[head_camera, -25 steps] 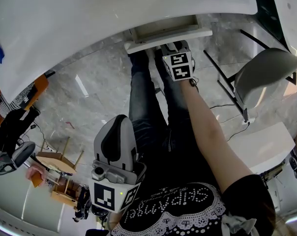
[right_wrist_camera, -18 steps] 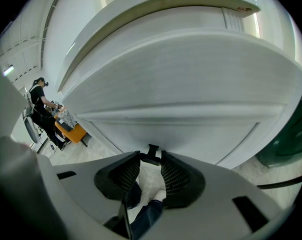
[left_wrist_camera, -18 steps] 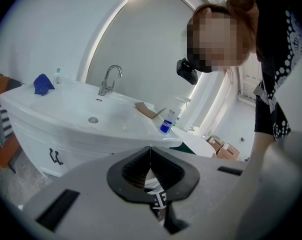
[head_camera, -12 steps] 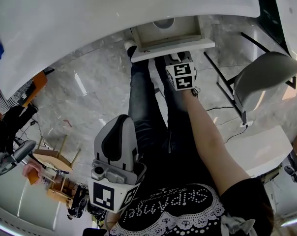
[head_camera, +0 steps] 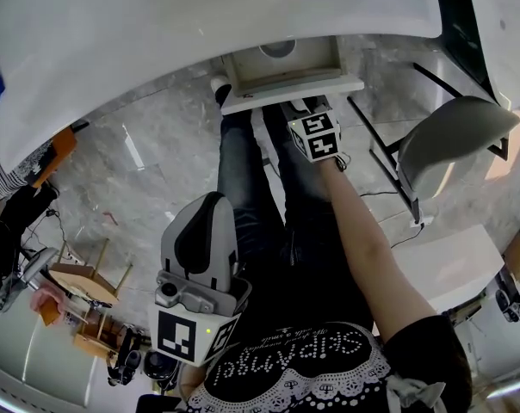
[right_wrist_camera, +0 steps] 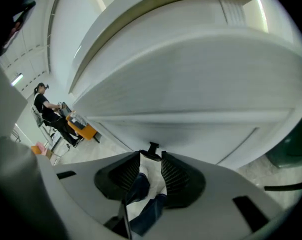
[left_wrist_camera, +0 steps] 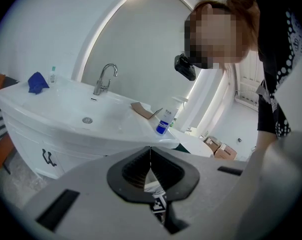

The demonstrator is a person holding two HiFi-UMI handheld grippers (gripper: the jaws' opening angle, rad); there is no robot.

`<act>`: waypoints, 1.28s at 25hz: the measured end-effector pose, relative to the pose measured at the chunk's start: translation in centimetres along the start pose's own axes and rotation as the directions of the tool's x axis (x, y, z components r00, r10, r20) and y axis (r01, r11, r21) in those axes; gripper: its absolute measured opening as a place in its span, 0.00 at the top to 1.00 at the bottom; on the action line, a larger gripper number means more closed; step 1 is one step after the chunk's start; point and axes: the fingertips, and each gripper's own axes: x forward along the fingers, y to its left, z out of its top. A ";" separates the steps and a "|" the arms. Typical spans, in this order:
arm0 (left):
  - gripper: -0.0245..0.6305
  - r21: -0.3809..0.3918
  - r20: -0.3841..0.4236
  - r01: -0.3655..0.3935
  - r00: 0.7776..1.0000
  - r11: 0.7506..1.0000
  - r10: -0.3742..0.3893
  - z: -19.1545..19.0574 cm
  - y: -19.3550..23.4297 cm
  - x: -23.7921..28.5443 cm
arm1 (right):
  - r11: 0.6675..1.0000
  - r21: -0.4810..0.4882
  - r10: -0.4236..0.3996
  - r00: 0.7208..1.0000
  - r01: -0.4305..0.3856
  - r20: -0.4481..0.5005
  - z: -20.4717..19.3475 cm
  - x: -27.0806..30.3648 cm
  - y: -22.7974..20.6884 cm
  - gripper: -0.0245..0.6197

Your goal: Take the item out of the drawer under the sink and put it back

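Drawer [head_camera: 290,93] under the sink [head_camera: 200,15] sits pulled farther out than a second ago. Right gripper [right_wrist_camera: 151,159] clamps its black handle [right_wrist_camera: 153,149]. Left gripper [left_wrist_camera: 150,159] is empty, jaws pressed together. Round white item [head_camera: 277,48] lies inside the drawer.

drawer [head_camera: 290,86] rear: under sink [head_camera: 200,15] | item [head_camera: 278,48]: unclear | handle [right_wrist_camera: 153,148]: part behind fingers [right_wrist_camera: 175,176]

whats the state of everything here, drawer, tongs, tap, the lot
drawer, pulled open
round item, lying inside the drawer
right tongs, shut on the drawer handle
left tongs, shut, nothing between them
tap, no water seen running
bottle, upright
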 end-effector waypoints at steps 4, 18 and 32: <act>0.95 0.010 0.018 0.014 1.000 1.000 -0.014 0.8 -0.6 0.4 | 0.999 -0.036 0.014 1.000 -0.015 -0.019 -0.9 -2.5 -0.3 0.74; 0.95 0.051 0.106 0.020 0.994 0.998 -0.025 4.3 -1.9 0.4 | 0.993 -0.112 -0.026 0.995 0.036 0.093 3.5 -10.3 -1.2 0.93; 0.95 0.103 0.233 -0.009 0.972 0.995 -0.015 8.5 -2.5 -1.8 | 0.987 -0.160 0.020 0.949 0.032 0.316 13.9 -16.8 1.3 0.93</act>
